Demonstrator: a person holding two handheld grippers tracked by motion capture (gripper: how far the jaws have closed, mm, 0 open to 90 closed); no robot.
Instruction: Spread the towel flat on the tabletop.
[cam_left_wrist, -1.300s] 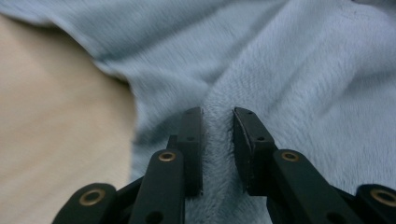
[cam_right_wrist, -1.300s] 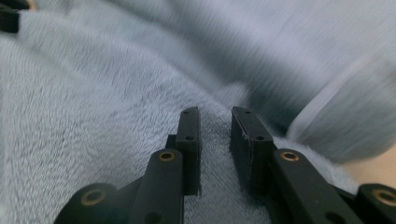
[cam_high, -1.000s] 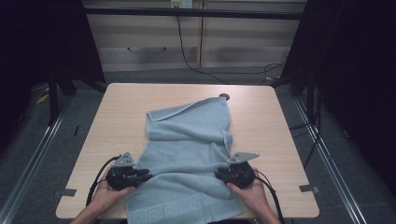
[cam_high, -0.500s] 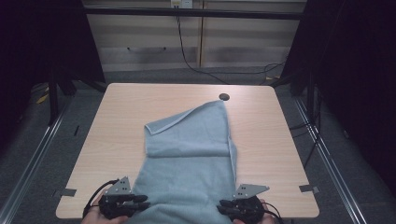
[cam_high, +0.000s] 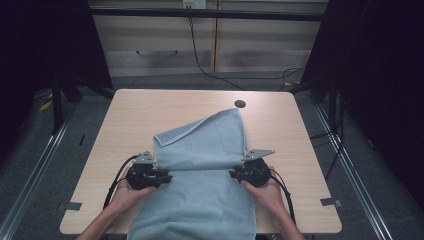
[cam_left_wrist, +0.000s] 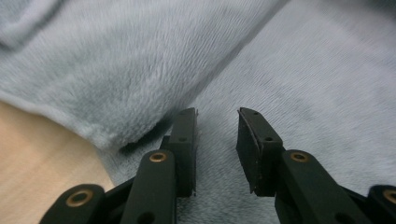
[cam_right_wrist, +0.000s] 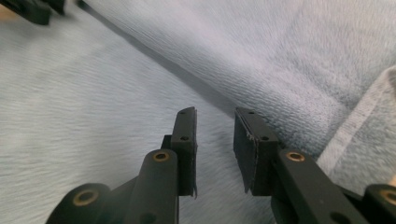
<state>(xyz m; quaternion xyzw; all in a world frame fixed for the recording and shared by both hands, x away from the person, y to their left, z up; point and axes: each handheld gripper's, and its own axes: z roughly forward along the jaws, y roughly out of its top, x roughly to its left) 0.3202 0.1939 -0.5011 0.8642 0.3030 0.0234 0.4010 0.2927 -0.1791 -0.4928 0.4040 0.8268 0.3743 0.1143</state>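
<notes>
A light blue towel (cam_high: 200, 145) lies on the wooden table (cam_high: 130, 115), its near part hanging over the front edge. An upper layer folds back with a crease running between the two grippers. My left gripper (cam_high: 167, 176) sits at the towel's left edge by the crease, and my right gripper (cam_high: 232, 175) at its right edge. In the left gripper view the gripper (cam_left_wrist: 217, 121) stands open over the towel (cam_left_wrist: 116, 70), beside the folded layer's edge. The right gripper (cam_right_wrist: 215, 119) is likewise open, with towel (cam_right_wrist: 280, 46) pile seen through the gap and nothing clamped.
A small dark round hole (cam_high: 240, 104) sits in the tabletop just beyond the towel's far corner. Bare wood lies on both sides of the towel and at the back. Dark frame posts and cables stand around the table.
Both grippers pulled back toward the table's front edge half a second ago, then moved forward again to the fold line. The towel's near part now drapes lower over the front edge.
</notes>
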